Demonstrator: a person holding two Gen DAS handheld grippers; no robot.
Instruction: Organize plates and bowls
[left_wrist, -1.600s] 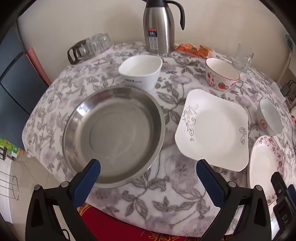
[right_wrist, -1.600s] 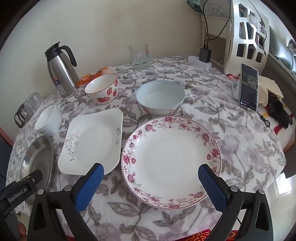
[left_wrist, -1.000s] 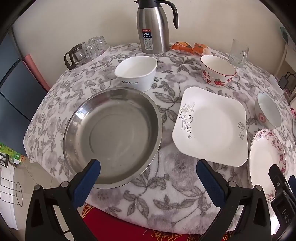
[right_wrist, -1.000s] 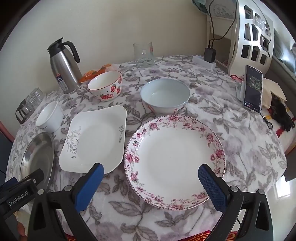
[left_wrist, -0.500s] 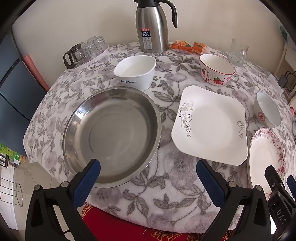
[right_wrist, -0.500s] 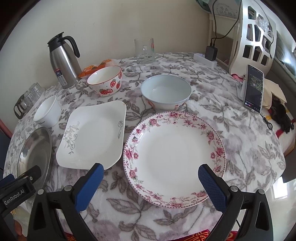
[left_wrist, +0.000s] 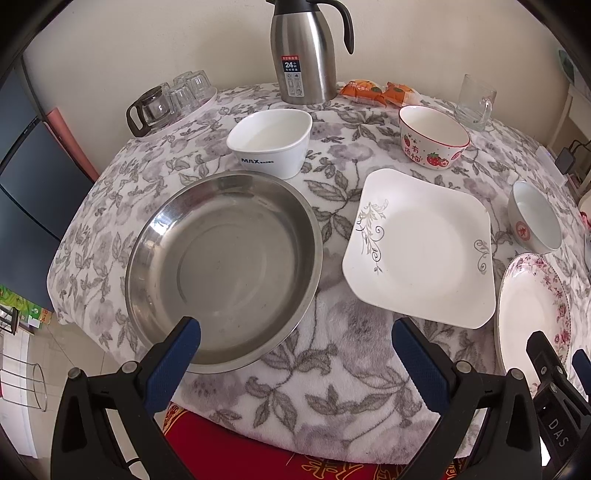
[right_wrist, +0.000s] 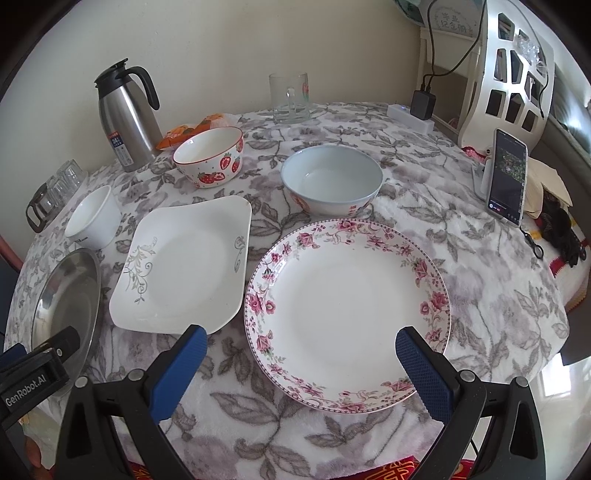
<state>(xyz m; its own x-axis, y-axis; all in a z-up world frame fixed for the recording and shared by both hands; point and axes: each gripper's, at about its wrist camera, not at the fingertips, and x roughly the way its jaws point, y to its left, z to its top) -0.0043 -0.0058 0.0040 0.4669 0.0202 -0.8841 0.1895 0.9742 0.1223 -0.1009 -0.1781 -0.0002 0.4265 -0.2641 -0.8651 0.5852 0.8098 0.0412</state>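
A steel dish (left_wrist: 221, 269) lies at the table's front left, with my open, empty left gripper (left_wrist: 295, 343) just before its near rim. A square white plate (left_wrist: 421, 247) lies to its right. A round rose-rimmed plate (right_wrist: 347, 310) lies in front of my open, empty right gripper (right_wrist: 299, 354). Behind stand a white square bowl (left_wrist: 271, 142), a strawberry bowl (left_wrist: 434, 142) and a pale blue bowl (right_wrist: 330, 184). The steel dish (right_wrist: 66, 295) and the square plate (right_wrist: 184, 264) also show in the right wrist view.
A steel thermos (left_wrist: 303, 51), snack packets (left_wrist: 373, 90), a glass mug (right_wrist: 290, 98) and a tray of small glasses (left_wrist: 173, 98) stand at the back. A phone on a stand (right_wrist: 508, 177), a power strip (right_wrist: 410, 112) and a white chair (right_wrist: 506, 70) are at the right.
Both grippers have edged forward toward the table; the dishes appear slightly nearer. Nothing on the table has moved. Both grippers stay open.
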